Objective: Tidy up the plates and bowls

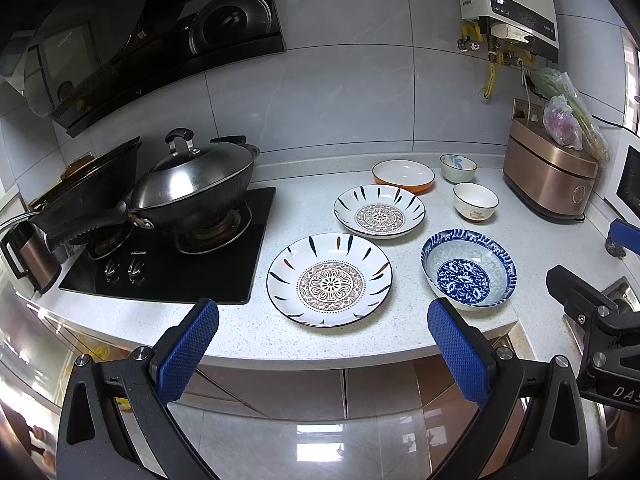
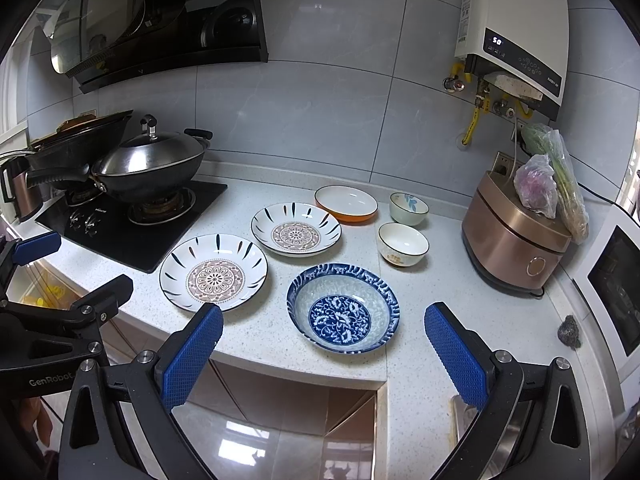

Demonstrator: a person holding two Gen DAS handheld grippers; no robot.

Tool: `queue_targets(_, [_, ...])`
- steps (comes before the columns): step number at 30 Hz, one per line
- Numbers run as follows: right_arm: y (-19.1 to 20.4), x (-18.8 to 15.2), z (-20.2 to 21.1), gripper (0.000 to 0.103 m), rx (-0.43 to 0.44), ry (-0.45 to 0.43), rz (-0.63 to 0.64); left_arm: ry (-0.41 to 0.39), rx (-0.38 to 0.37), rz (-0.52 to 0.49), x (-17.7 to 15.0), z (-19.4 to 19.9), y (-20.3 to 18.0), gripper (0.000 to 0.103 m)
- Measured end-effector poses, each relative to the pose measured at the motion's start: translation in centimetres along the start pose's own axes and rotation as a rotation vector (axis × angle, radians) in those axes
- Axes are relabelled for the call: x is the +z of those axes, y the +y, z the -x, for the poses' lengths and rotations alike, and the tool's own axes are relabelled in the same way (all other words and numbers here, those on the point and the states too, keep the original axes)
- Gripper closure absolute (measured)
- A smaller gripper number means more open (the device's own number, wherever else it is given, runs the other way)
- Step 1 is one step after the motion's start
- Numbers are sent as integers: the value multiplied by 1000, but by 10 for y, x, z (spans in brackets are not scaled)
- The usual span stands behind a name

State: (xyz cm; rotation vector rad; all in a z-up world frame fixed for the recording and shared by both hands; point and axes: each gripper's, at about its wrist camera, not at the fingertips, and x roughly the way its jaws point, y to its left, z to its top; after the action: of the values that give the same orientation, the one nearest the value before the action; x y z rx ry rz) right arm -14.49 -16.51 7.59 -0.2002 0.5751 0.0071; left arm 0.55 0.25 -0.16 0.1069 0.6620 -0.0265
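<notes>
Grey-tiled kitchen wall is backing a white speckled stone desk [image 1: 320,344] w/ a black glass hob [image 1: 172,268] at left.

Left wrist view: left claw [image 1: 323,330] is hovering released, blue pads spread wide, nothing btwn them, at the desk's front edge. Just beyond it is sitting a white round plate w/ brown mandala centre [image 1: 329,279]; a second matching mandala plate [image 1: 379,211] is lying behind it, close by. Blue-and-white floral ceramic bowl [image 1: 468,267] is resting right of the near plate, apart from it. Further back: shallow orange-sided white dish [image 1: 403,176], small white bowl w/ blue leaf print [image 1: 458,168], small white bowl w/ gold mark [image 1: 475,202]. Lidded black wok [image 1: 192,188] is sitting on the hob burner. Copper-coloured rice cooker [image 1: 548,180] is standing at far right.

Right wrist view: right claw [image 2: 323,350] is also hanging released, pads wide apart, empty, over the desk edge. Blue floral bowl [image 2: 343,308] is lying straight ahead btwn the pads' lines; near mandala plate [image 2: 213,272] is left of it. White wall-mounted water heater [image 2: 516,28] is hanging above the cooker.
</notes>
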Motion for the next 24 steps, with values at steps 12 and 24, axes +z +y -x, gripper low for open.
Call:
queue_targets(12, [-2,0,-6,0,1,0,2,1,2,0,0,-1,0,1])
queue_targets(24, [-7,3,-2,0,10,-8,3,-2,10,1,2,-2,-6,1])
